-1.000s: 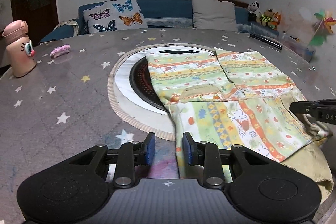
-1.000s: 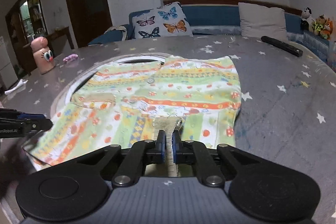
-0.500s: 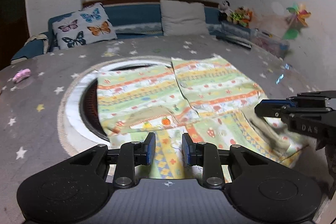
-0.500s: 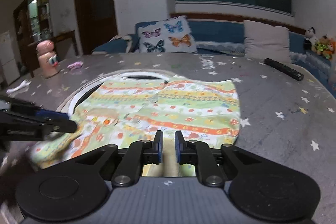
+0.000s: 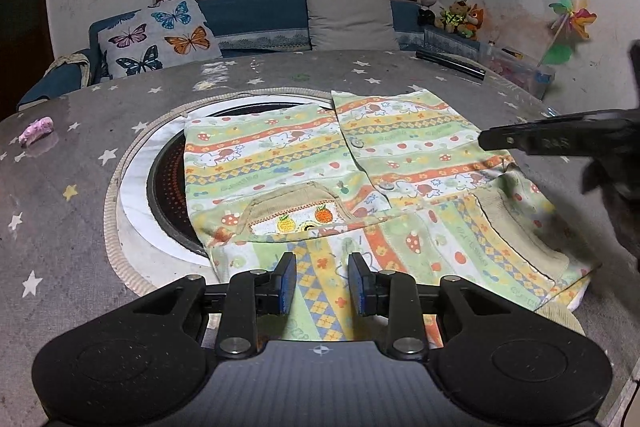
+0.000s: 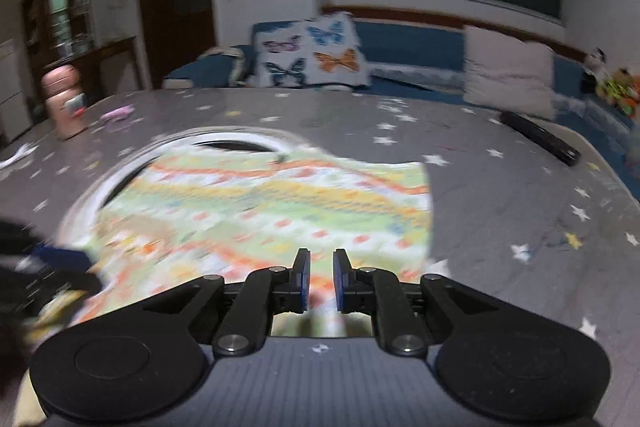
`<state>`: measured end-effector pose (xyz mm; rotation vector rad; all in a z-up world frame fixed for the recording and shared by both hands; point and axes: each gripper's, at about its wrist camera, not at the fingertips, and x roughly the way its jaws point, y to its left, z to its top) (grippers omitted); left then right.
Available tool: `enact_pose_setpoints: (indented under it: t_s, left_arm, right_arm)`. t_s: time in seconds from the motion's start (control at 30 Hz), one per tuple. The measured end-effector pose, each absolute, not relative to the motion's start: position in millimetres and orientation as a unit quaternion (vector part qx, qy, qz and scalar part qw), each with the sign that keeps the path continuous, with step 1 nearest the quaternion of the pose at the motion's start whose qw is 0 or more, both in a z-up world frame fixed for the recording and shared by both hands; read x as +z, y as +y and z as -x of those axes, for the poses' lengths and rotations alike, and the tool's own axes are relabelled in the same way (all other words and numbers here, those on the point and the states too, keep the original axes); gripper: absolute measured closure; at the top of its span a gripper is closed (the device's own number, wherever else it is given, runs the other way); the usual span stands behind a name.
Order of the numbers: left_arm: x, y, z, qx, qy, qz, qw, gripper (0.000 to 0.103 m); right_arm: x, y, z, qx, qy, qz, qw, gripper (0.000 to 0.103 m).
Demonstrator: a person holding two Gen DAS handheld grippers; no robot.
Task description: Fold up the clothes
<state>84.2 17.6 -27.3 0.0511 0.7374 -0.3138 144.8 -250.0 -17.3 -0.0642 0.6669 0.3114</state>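
Observation:
A small patterned shirt [image 5: 320,171] with green, yellow and orange stripes lies on the star-print table, its sleeves folded in across the near part. My left gripper [image 5: 322,281] is open and empty just above the shirt's near edge. My right gripper [image 6: 320,277] is open and empty above the shirt [image 6: 280,211], which is blurred in the right wrist view. The right gripper also shows in the left wrist view [image 5: 560,137], above the shirt's right side. The left gripper shows as a dark blur in the right wrist view [image 6: 44,275].
The shirt partly covers a round recessed hob [image 5: 168,179] with a white ring. A pink scrap [image 5: 36,131] and a pink bottle [image 6: 66,103] stand at the left. A black remote [image 5: 450,65] lies at the far right. A sofa with cushions stands behind the table.
My right gripper let go of the beige cuff it held a second ago and lifted away. The sleeve now lies folded on the shirt. My left gripper swung right, over the shirt's near edge.

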Motion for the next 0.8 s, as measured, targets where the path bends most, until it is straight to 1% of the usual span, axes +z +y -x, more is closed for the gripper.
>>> enact_pose_setpoints:
  t_s: [0.13,0.2,0.37,0.5,0.53,0.63,0.8]
  left_arm:
    - [-27,17,-84,-0.153,0.36,-0.027,0.92,0.072]
    - [-25,18,-81,-0.156,0.358,-0.031,0.92,0.071]
    - [-16,21,-61,-0.173,0.345,-0.058,0.921,0.07]
    - [-11,23,-35,-0.195,0.332,-0.093,0.918,0.065]
    - [-11,23,-28,-0.201,0.329,-0.105,0.917,0.062]
    - [-13,19,-5,-0.218,0.311,-0.162,0.911,0.058]
    - [-21,7,28,-0.251,0.278,-0.254,0.892,0.055]
  right_arm:
    - [-33,-256,-166,0.14,0.352,0.03,0.925,0.091]
    - [-39,-254,-166,0.147,0.359,0.036,0.921,0.088]
    - [-27,-252,-135,0.176,0.342,0.049,0.922,0.085]
    - [-18,-247,-99,0.212,0.331,0.084,0.916,0.079]
    - [-17,-245,-90,0.222,0.332,0.091,0.912,0.078]
    - [-19,-242,-67,0.248,0.337,0.108,0.902,0.077]
    - [-28,-236,-40,0.267,0.338,0.146,0.891,0.077]
